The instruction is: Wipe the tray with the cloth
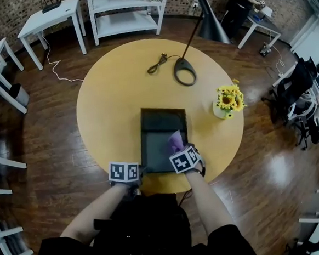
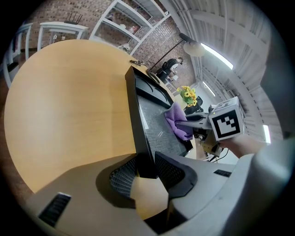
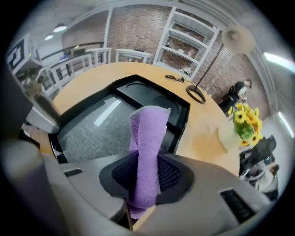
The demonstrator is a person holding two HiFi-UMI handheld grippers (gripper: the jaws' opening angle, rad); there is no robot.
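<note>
A dark rectangular tray (image 1: 161, 138) lies on the round wooden table (image 1: 112, 93), near its front edge. My left gripper (image 2: 146, 173) is shut on the tray's near left rim (image 2: 138, 133), the rim edge pinched between its pads. My right gripper (image 3: 146, 177) is shut on a purple cloth (image 3: 148, 147), which stands up folded out of the jaws. In the head view the cloth (image 1: 175, 140) hangs over the tray's right half, with the right gripper (image 1: 185, 158) just behind it. The tray's grey floor (image 3: 92, 126) shows below the cloth.
A black floor-style lamp base (image 1: 185, 71) and its cord (image 1: 156, 63) sit at the table's far side. A pot of yellow flowers (image 1: 228, 102) stands at the right. White shelves (image 1: 125, 8) and a side table (image 1: 47, 19) are beyond the table.
</note>
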